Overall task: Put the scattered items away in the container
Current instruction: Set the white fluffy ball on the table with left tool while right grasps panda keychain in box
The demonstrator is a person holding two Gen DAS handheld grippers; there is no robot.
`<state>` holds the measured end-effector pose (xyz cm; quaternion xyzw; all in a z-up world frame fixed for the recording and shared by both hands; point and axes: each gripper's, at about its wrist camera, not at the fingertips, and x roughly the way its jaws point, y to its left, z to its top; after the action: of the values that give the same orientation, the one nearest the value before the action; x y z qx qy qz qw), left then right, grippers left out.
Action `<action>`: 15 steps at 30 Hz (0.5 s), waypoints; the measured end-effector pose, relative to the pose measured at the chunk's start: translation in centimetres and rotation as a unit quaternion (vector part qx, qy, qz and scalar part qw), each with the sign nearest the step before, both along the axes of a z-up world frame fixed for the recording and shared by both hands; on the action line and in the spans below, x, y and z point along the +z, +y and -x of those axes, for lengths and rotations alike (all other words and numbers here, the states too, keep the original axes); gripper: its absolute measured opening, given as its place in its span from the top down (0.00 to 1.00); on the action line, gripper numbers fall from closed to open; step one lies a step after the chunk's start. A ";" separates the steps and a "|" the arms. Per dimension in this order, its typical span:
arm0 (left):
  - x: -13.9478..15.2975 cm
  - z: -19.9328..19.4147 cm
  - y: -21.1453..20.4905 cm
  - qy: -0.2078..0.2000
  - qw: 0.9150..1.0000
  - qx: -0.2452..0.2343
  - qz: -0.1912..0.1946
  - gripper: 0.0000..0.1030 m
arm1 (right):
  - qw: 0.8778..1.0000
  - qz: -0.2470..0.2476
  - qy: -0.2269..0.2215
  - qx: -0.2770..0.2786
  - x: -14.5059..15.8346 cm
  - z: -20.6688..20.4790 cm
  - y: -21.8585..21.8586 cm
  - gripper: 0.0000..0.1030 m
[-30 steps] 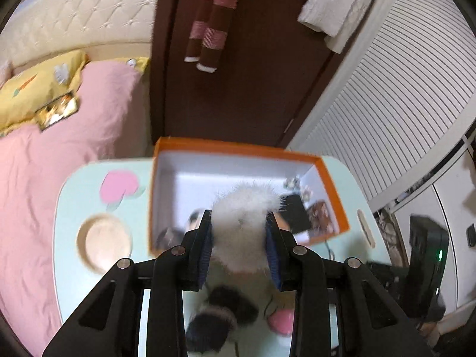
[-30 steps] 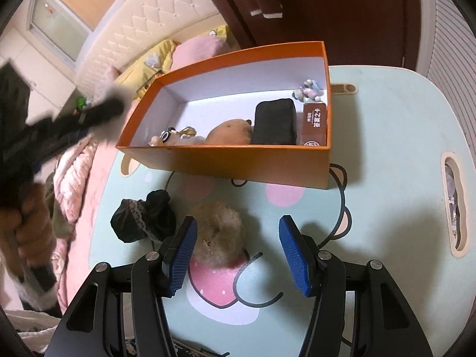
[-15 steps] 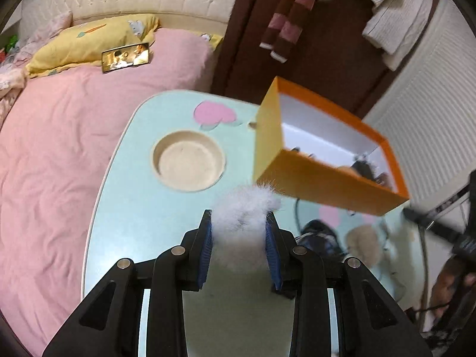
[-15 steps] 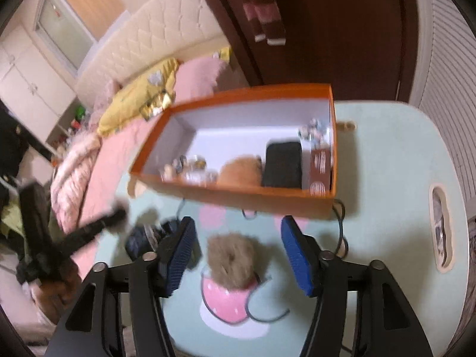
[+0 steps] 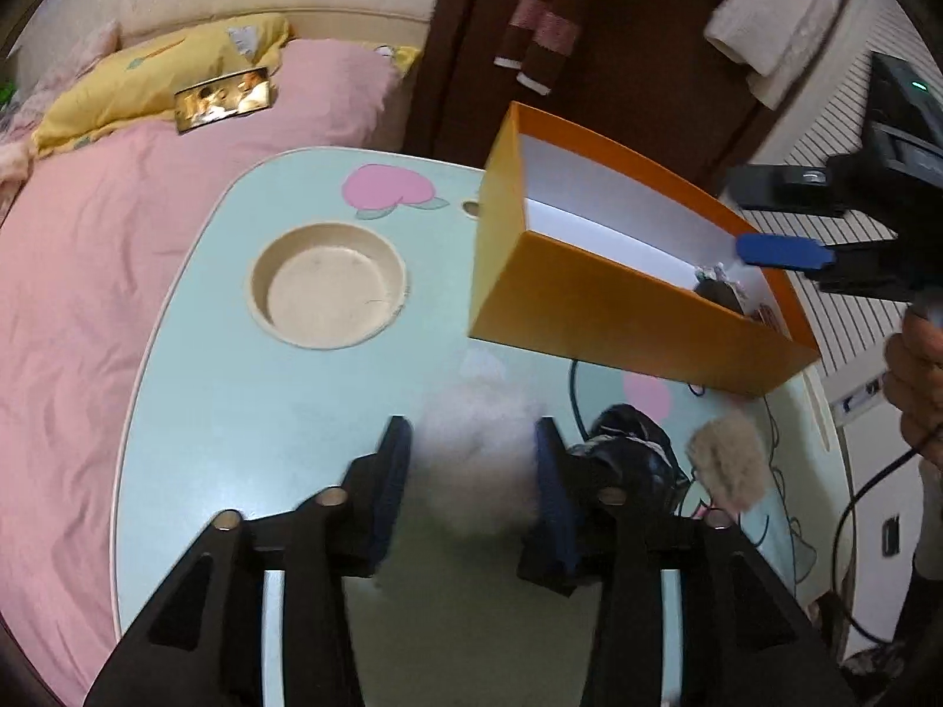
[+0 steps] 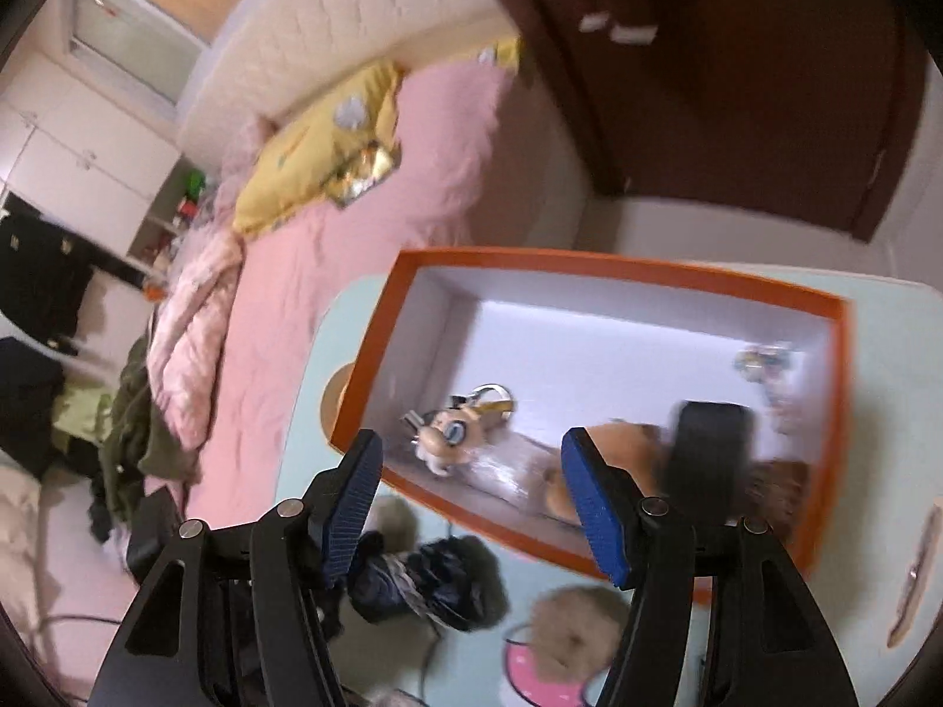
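My left gripper is shut on a white fluffy pom-pom, low over the mint table in front of the orange box. A black scrunchie and a tan pom-pom lie to its right. My right gripper is open and empty, held above the near wall of the orange box, which holds a keychain figure, a brown plush and a black case. The black scrunchie and tan pom-pom lie below it.
A round recess is sunk in the table left of the box. A pink bed borders the table on the left. A dark door stands behind the box. My right gripper reaches over the box's right end.
My left gripper with the white pom-pom has dropped closer to the table. My right gripper has lifted and moved forward from over the tan pom-pom to above the box.
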<state>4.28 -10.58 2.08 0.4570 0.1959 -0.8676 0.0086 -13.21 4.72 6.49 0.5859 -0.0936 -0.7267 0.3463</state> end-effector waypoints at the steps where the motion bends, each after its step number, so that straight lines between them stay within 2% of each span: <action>1: 0.1 -0.1 -0.2 0.005 1.000 0.008 -0.001 0.44 | 1.000 -0.015 -0.010 0.010 -0.7 0.5 -1.1 0.44; 2: 0.3 -0.3 -0.4 0.010 1.000 0.015 0.000 0.37 | 0.999 -0.030 -0.016 0.022 -1.3 0.9 -2.2 0.54; 3: 0.5 -0.6 -0.6 0.018 1.000 0.021 0.000 0.36 | 0.999 -0.039 -0.018 0.032 -1.8 1.2 -3.0 0.63; 6: 0.8 -1.1 -1.2 0.034 0.999 0.030 -0.008 0.36 | 0.996 -0.054 -0.049 0.049 -3.4 1.8 -4.9 0.63; 9: 0.8 -1.4 -2.0 0.038 0.998 0.048 -0.017 0.36 | 0.994 -0.029 -0.094 0.040 -4.8 2.4 -5.7 0.63; 13: 0.3 -1.6 -2.7 0.033 0.997 0.065 -0.024 0.36 | 0.993 -0.055 -0.090 0.052 -5.8 2.4 -6.7 0.66; 15: 0.1 -1.7 -2.8 0.031 0.997 0.069 -0.026 0.36 | 0.993 -0.044 -0.095 0.055 -6.3 2.3 -6.6 0.67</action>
<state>6.00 -13.34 2.21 0.4151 0.2496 -0.8734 0.0505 -15.49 -1.92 0.14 0.6710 -0.0618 -0.6513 0.3489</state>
